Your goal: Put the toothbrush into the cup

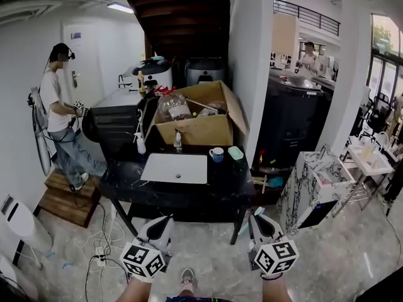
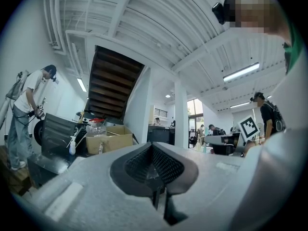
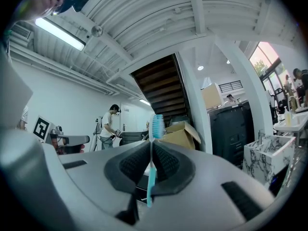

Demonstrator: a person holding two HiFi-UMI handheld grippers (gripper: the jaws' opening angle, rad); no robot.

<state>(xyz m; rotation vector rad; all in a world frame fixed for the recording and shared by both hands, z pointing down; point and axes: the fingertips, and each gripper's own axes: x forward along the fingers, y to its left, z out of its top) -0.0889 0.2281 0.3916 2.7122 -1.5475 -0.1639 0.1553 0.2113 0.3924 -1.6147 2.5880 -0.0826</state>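
Note:
A blue toothbrush [image 3: 153,150] stands clamped upright between the jaws of my right gripper [image 3: 152,143], bristle head on top. In the head view that right gripper [image 1: 259,218] hangs low at the right, in front of the black table [image 1: 220,182]. A blue-and-white cup [image 1: 216,154] stands on that table near a cardboard box. My left gripper [image 1: 165,222] is low at the left, and in the left gripper view the left gripper [image 2: 152,150] has its jaws pressed together with nothing between them.
A white tray [image 1: 174,168], spray bottles [image 1: 140,143], a green object [image 1: 235,152] and an open cardboard box [image 1: 198,117] share the table. A person [image 1: 60,115] stands at the far left by a counter. A white pillar [image 1: 249,55] and a marble-patterned stand [image 1: 310,187] are at the right. Cables [image 1: 101,238] lie on the floor.

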